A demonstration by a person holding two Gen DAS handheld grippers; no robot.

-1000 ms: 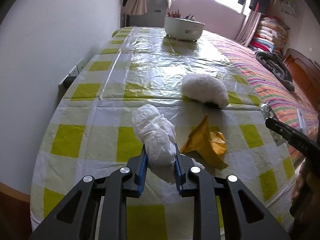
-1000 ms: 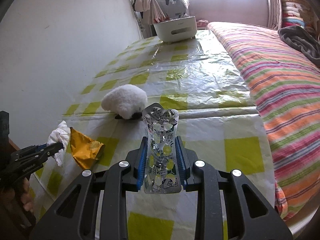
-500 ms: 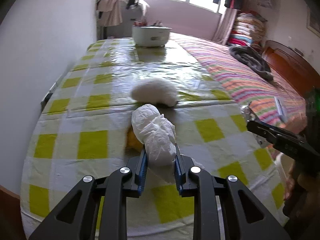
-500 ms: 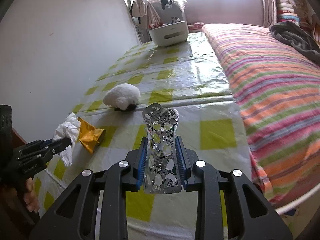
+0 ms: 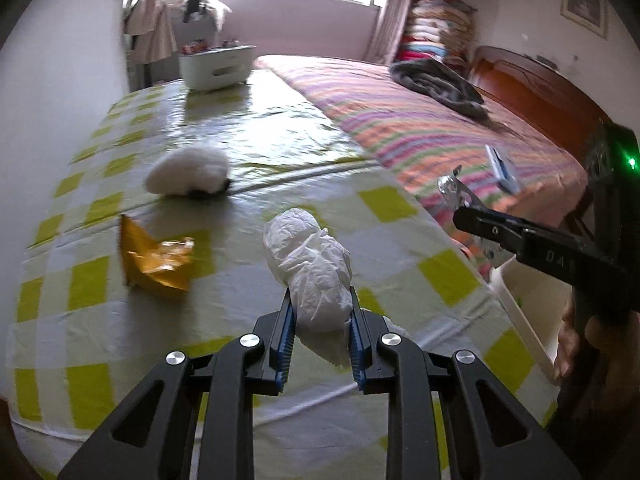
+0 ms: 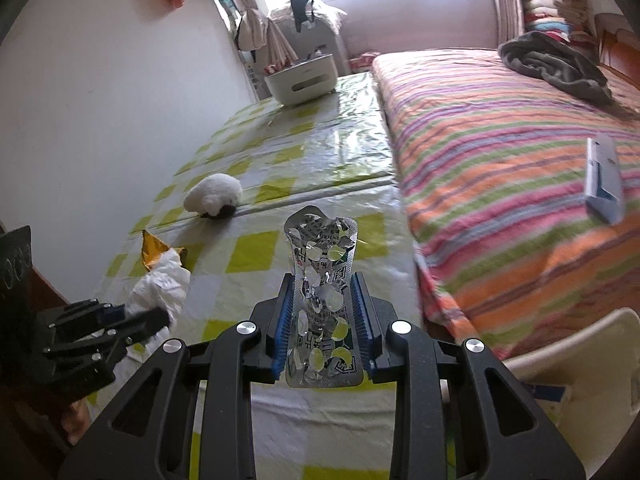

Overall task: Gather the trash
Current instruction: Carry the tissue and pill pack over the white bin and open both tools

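My left gripper (image 5: 320,295) is shut on a crumpled white tissue (image 5: 308,252), held above the checked tablecloth (image 5: 92,320). My right gripper (image 6: 322,280) is shut on a used silver blister pack (image 6: 320,240) that stands upright between the blue pads. A crumpled yellow wrapper (image 5: 156,256) lies on the table to the left of the tissue. In the right wrist view the left gripper (image 6: 154,316) with its tissue (image 6: 160,288) is at the lower left, in front of the wrapper (image 6: 152,246). The right gripper's fingers (image 5: 492,226) reach in from the right edge of the left wrist view.
A white fluffy object (image 5: 186,174) lies farther back on the table, and a white basket (image 5: 216,66) stands at the far end. A striped bed (image 6: 500,140) with a blue-white box (image 6: 602,178) runs along the right. A white bin rim (image 6: 580,344) shows beyond the table's corner.
Both grippers have swung to the right over the table with their loads still held. The wrapper now sits left of the tissue, and the white bin rim has come into view at the right.
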